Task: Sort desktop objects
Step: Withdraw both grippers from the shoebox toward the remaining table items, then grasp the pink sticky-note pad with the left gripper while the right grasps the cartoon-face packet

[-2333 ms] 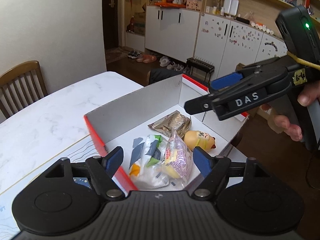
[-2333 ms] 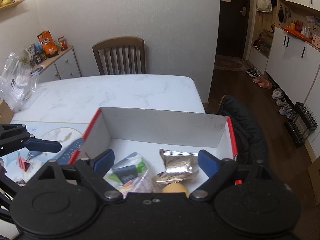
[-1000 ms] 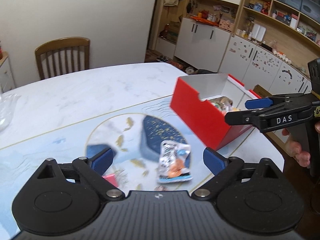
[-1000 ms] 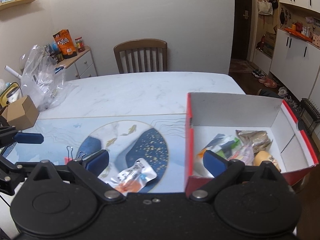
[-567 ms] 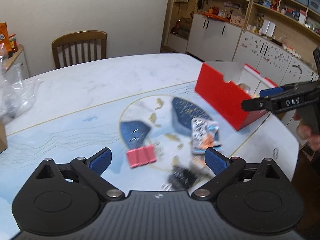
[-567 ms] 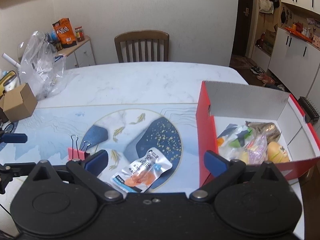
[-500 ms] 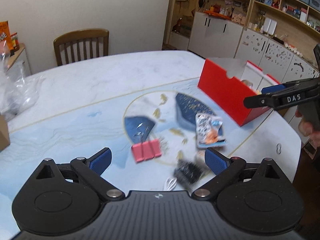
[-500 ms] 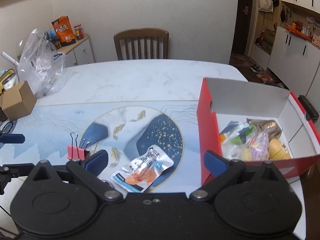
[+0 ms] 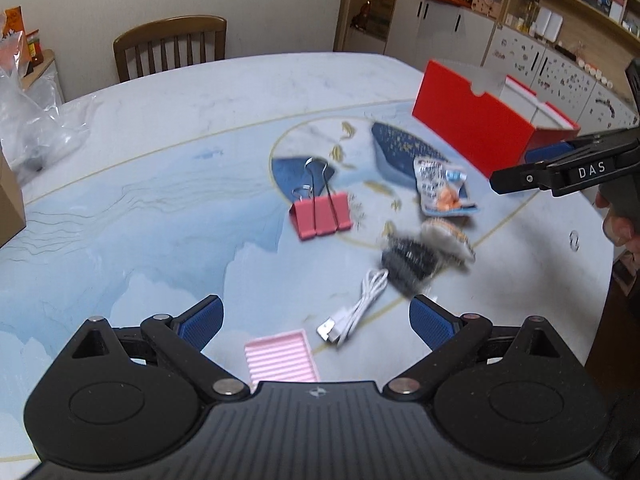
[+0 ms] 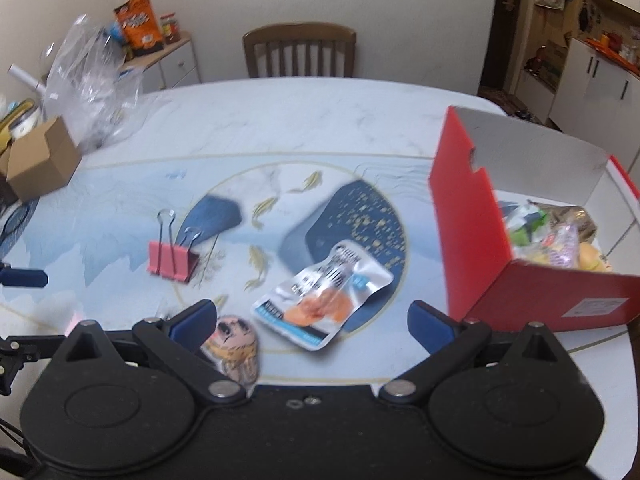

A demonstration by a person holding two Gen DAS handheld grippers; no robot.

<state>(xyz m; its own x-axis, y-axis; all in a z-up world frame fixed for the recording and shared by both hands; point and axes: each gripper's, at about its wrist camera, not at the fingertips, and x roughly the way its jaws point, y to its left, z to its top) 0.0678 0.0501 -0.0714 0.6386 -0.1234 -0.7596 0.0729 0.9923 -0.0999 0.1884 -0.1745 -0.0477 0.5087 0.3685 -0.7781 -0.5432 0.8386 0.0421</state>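
Note:
A red box (image 10: 472, 236) on the table's right side holds several snack packets (image 10: 548, 232). On the mat lie a pink binder clip (image 9: 320, 216), a silver-and-orange snack packet (image 10: 324, 288), a small round face toy (image 10: 234, 344), a white USB cable (image 9: 356, 312) and a pink ridged block (image 9: 280, 356). My left gripper (image 9: 316, 320) is open and empty above the cable and the block. My right gripper (image 10: 312, 318) is open and empty just above the snack packet. The right gripper also shows in the left wrist view (image 9: 560, 168).
A brown cardboard box (image 10: 44, 160) and a clear plastic bag (image 10: 92, 80) sit at the table's far left. A wooden chair (image 10: 300, 54) stands behind the table. A red box (image 9: 476, 120) is near the table's right edge. Cabinets line the right wall.
Both grippers have pulled back from over the red box toward the near left, so the loose objects on the mat have come into view. Both stayed open and empty.

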